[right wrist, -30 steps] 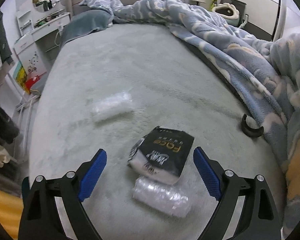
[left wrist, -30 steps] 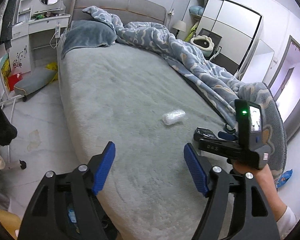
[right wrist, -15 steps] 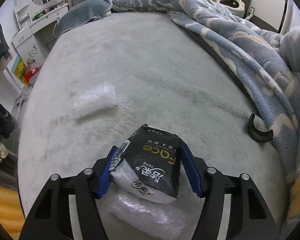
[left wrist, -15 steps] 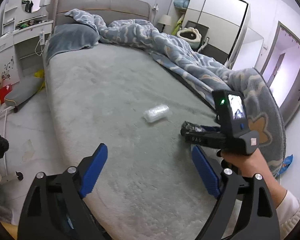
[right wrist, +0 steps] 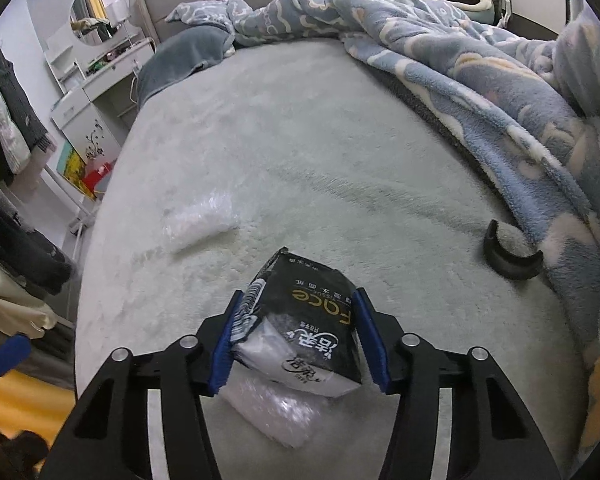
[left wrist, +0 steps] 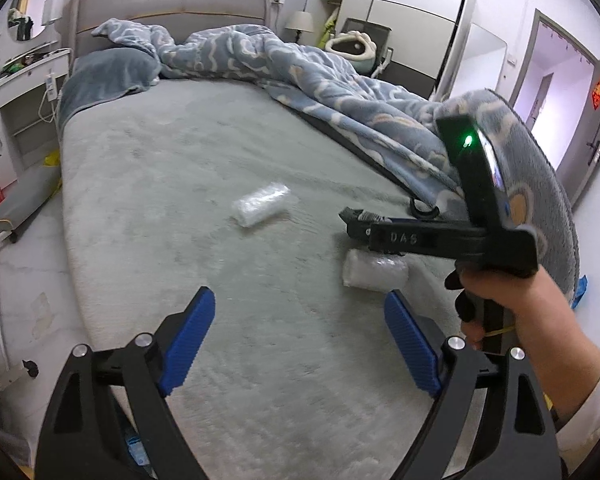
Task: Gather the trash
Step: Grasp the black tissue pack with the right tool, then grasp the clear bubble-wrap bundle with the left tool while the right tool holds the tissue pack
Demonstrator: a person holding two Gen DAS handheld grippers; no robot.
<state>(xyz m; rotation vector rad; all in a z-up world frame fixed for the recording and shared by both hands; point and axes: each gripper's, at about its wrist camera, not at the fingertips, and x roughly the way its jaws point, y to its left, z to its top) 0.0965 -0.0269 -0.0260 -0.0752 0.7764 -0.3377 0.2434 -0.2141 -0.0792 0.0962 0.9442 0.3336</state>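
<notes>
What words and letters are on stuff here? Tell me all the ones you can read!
"FACE" in gold, seen upside down, on the black tissue pack held in the right gripper.
"TISSUE" in small print beside it, only just readable.
White Chinese characters on the same pack: too distorted to read.
"DAS", or close to it, on the right gripper's black side, in the left wrist view.

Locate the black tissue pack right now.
Right wrist view, bottom centre: black tissue pack clamped in the right gripper, above a clear plastic wrapper on the bed.
</notes>
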